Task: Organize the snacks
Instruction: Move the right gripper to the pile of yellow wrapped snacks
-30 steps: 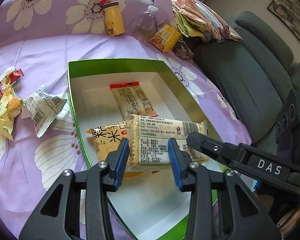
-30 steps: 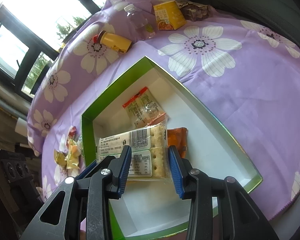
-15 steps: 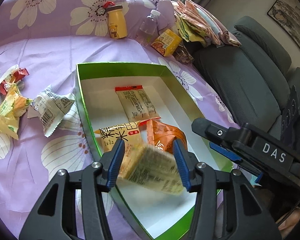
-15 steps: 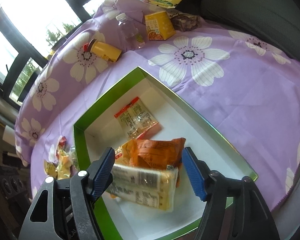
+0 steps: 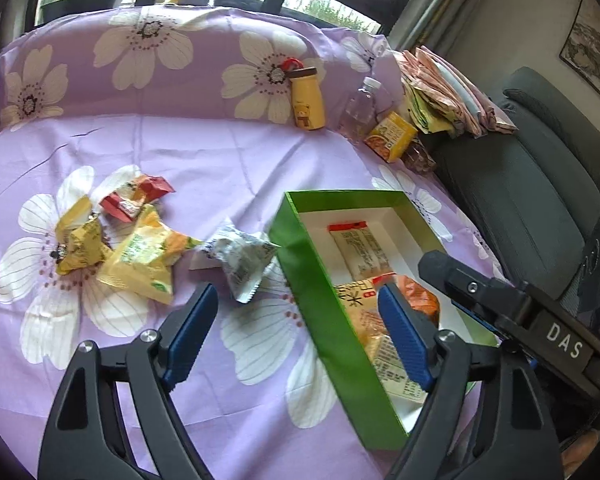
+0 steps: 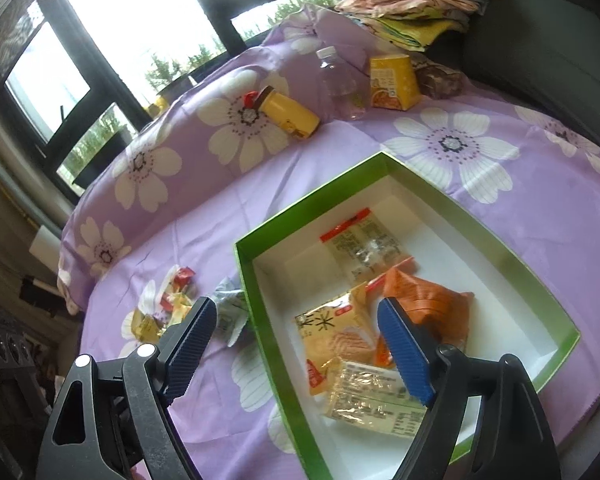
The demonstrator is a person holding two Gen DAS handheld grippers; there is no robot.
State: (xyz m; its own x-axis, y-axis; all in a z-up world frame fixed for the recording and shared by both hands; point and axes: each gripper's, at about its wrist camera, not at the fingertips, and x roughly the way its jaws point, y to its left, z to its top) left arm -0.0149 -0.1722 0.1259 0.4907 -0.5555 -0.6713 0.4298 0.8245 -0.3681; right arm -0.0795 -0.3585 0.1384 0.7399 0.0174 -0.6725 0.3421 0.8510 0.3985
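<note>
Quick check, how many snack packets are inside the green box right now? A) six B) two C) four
C: the green box holds a clear cracker packet, an orange bag, a yellow packet and a pale cracker pack.

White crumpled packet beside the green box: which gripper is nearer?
Left. Left gripper, jaws opening and empty, sits just short of the white packet, straddling the box wall. Right gripper, also opening, empty, is over the box's far side.
</note>
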